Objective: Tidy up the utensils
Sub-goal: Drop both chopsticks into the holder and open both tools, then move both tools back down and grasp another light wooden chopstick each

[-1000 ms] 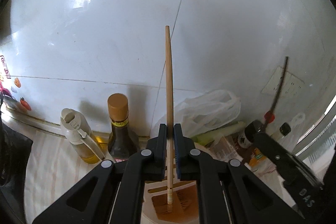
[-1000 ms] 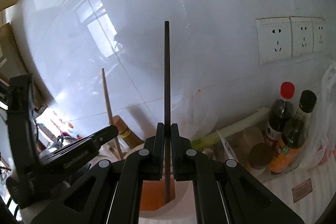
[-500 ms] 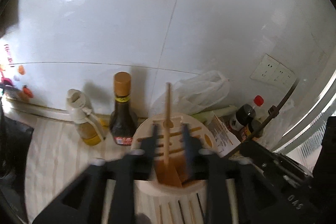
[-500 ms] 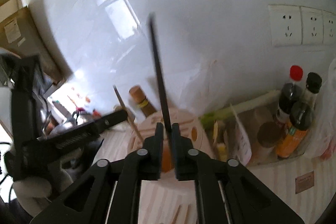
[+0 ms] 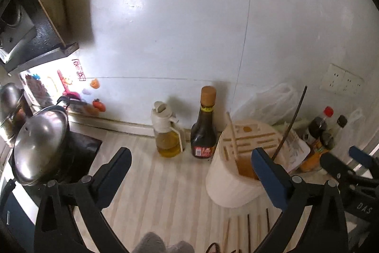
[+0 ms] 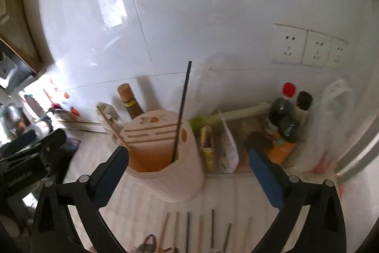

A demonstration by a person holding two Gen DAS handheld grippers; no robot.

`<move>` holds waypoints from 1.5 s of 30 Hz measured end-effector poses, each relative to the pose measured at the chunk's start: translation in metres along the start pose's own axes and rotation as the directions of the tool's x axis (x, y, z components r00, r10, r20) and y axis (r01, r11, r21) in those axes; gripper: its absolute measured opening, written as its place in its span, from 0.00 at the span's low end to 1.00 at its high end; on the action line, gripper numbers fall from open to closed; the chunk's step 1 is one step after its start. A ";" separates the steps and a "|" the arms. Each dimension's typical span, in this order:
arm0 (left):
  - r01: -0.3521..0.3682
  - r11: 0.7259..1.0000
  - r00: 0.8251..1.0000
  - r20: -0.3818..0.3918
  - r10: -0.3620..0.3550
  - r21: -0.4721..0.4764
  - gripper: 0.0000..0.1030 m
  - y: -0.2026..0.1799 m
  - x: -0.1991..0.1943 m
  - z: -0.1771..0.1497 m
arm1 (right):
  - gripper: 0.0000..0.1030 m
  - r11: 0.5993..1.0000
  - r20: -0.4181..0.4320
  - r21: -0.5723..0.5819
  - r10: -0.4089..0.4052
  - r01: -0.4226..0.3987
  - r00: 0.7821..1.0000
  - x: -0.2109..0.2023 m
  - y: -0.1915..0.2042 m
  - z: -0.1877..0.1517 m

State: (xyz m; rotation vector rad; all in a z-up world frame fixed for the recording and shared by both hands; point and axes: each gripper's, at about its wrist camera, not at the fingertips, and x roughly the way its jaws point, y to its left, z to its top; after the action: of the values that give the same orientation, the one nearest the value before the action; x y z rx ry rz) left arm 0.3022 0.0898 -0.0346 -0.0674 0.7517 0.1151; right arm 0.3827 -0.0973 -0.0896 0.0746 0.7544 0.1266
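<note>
Wooden chopstick and black chopstick now stand in the holder. Both grippers, left and right, have released and backed away.

Both tongs are built the same way: matte black plastic arms with triangular cut-outs, each arm tipped by a flat blue pad. On the left tongs small round silver screws can be seen at the arm joints, around 7 and 4 o'clock in that view. The same screws are found on the right tongs. White "DAS" lettering is printed on the black body seen at 4 o'clock in the left wrist view.
</note>
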 end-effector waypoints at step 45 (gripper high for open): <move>0.109 0.993 0.789 -0.611 -0.062 0.040 0.65 -0.052 0.116 -0.192 | 0.61 0.956 -0.555 0.243 0.001 0.162 0.832 0.068 -0.150 -0.178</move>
State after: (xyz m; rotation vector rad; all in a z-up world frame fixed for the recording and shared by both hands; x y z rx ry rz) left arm 0.2633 0.0275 -0.2530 -0.0692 1.4034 -0.0281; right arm 0.3226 -0.2320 -0.2822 0.2869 1.3546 -0.0490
